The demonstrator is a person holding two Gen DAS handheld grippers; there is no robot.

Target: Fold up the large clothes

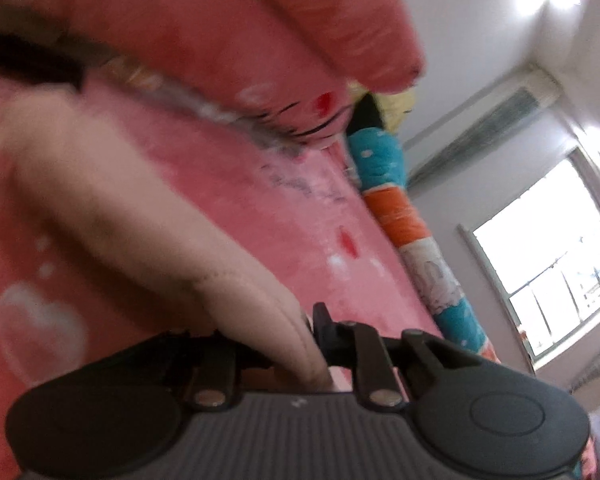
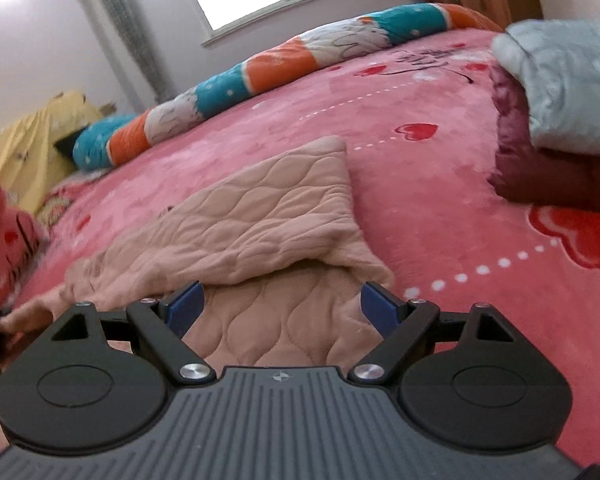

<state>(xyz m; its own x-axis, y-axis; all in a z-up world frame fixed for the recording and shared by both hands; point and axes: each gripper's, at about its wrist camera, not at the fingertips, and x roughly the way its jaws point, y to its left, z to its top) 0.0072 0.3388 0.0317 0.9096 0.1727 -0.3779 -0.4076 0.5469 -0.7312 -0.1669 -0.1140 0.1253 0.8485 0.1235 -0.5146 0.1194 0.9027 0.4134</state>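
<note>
The left gripper (image 1: pixel 320 344) is pinching the edge of the beige garment (image 1: pixel 112 208), its jaws almost closed on the fold of cloth. This view is blurred and tilted, so the pink blanket (image 1: pixel 236 184) is running diagonally, with a rolled pink cover (image 1: pixel 220 28) at the far side and a striped bolster (image 1: pixel 400 216) on the right. A window (image 1: pixel 556 276) is shining at the right.

The right gripper (image 2: pixel 284 308) is standing wide open over the near edge of the garment (image 2: pixel 256 216), which is lying folded on the blanket (image 2: pixel 420 184). The blue pads (image 2: pixel 186 306) are not pressing on the cloth. A folded quilt (image 2: pixel 568 92) is lying at the far right, well apart from the garment. The bolster (image 2: pixel 260 68) is lying along the far side. Both grippers are pointing a little downward toward the bed.
</note>
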